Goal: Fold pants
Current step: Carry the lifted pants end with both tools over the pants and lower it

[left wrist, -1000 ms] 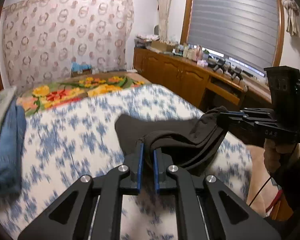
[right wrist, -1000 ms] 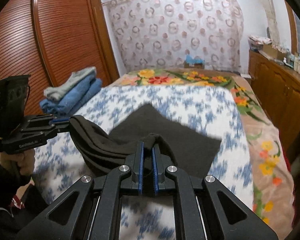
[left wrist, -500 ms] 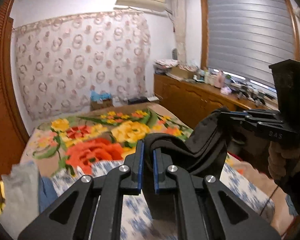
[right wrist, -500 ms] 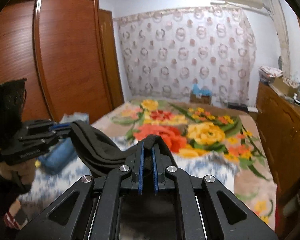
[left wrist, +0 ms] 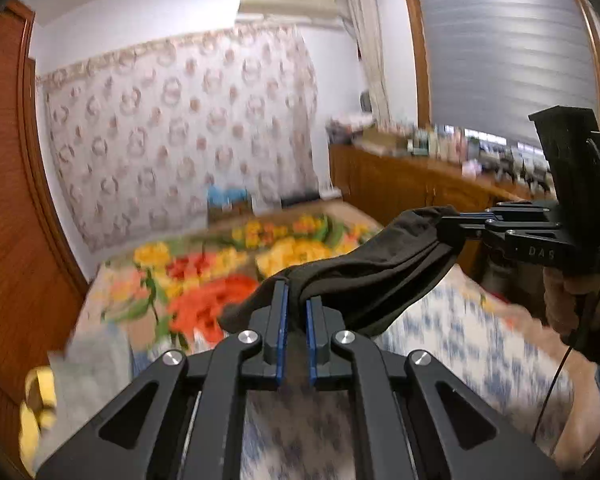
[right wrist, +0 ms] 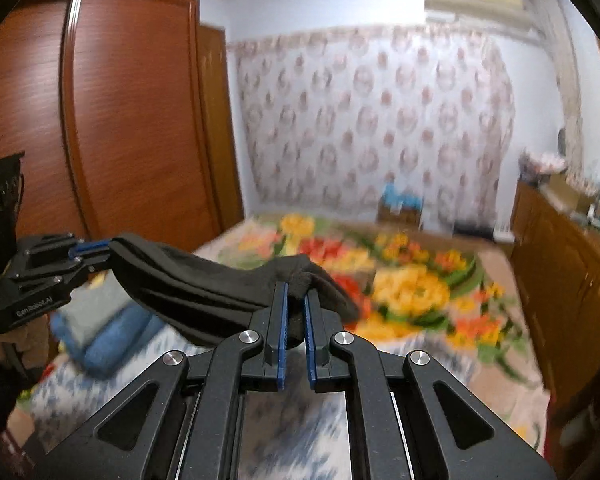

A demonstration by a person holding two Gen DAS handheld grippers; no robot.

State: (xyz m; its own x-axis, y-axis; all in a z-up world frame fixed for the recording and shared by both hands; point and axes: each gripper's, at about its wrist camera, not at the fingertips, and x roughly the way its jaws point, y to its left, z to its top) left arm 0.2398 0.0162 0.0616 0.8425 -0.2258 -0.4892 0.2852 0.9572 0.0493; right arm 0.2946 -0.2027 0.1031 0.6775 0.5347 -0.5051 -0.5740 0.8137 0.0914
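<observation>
The dark brown pants [left wrist: 364,276] hang in the air between my two grippers, above the bed. My left gripper [left wrist: 296,300] is shut on one end of the bunched top edge. My right gripper [right wrist: 296,300] is shut on the other end. In the left wrist view the right gripper [left wrist: 456,220] holds the cloth at the right. In the right wrist view the left gripper [right wrist: 100,250] holds it at the left, with the pants [right wrist: 196,280] sagging between. The lower part of the pants is hidden below my fingers.
The bed has a blue-and-white cover [left wrist: 460,344] and a flowered blanket [right wrist: 412,280] farther back. A stack of folded blue and grey clothes [right wrist: 104,332] lies at the bed's left side. A wooden cabinet [left wrist: 412,184] stands right, a wardrobe [right wrist: 132,120] left.
Both grippers have lifted the pants off the bed and tilted up; the cloth now hangs in the air, stretched between them.
</observation>
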